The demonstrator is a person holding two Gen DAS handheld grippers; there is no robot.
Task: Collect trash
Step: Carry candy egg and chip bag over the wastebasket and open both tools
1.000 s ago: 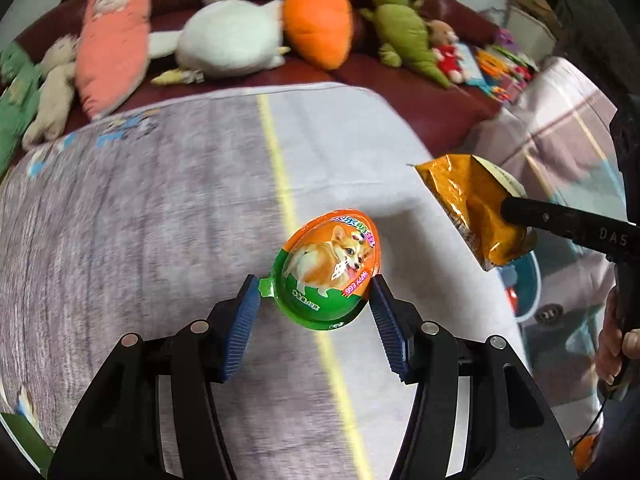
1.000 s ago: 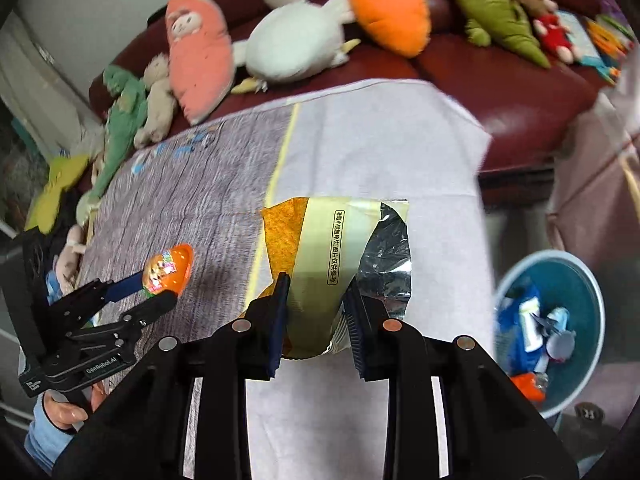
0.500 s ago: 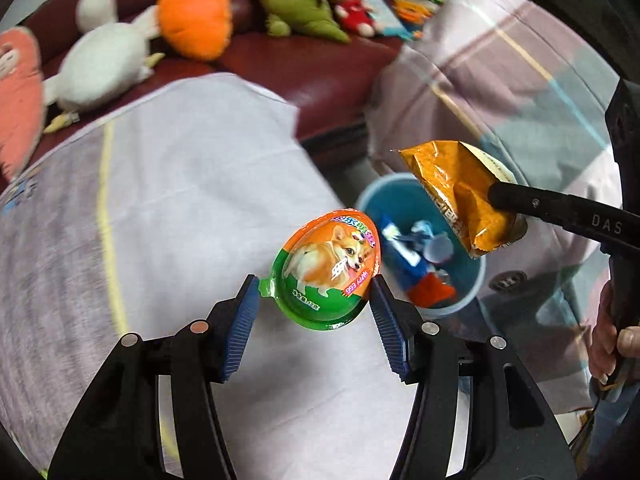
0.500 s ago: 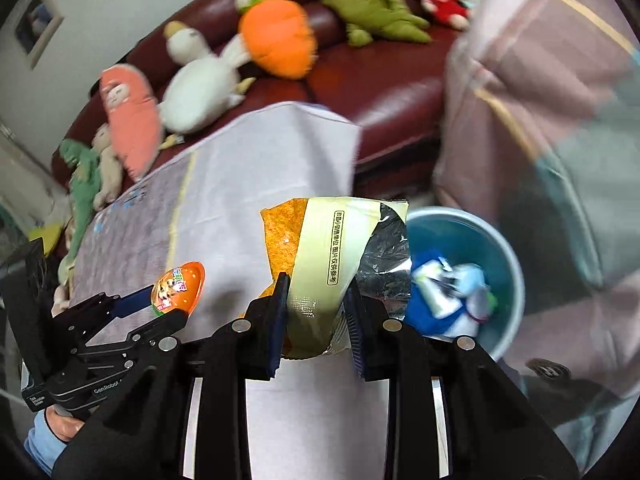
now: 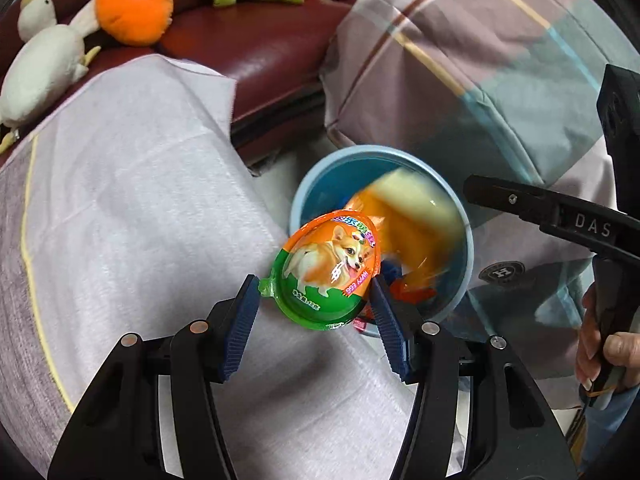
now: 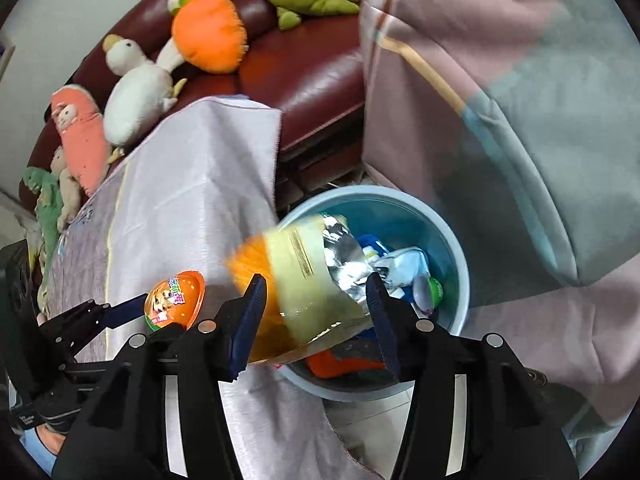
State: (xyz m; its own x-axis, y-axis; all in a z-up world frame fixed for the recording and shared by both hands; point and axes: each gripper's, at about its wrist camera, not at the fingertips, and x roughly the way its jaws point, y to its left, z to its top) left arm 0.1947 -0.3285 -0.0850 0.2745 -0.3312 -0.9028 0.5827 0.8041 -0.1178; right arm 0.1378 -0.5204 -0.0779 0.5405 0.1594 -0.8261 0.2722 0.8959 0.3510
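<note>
Right gripper (image 6: 316,300) jaws are opening, the blurred orange-and-foil snack bag (image 6: 304,280) loose between them above the blue bin (image 6: 452,256). Left gripper (image 5: 316,300) clamps the glossy orange-green egg capsule (image 5: 330,272)

Black claw (image 5: 316,300) frames, ribbed blue pads (image 5: 240,326), silver screws (image 5: 199,326).

Both wrist cameras look steeply down along their own fingers, close above the blue bin (image 5: 460,216) (image 6: 448,240), which both share.

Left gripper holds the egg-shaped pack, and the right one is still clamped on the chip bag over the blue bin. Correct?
Not quite. The right gripper has its jaws opening; the chip bag is loose and blurred, dropping toward the bin, as the right wrist view shows. The left gripper does hold the egg pack.
</note>
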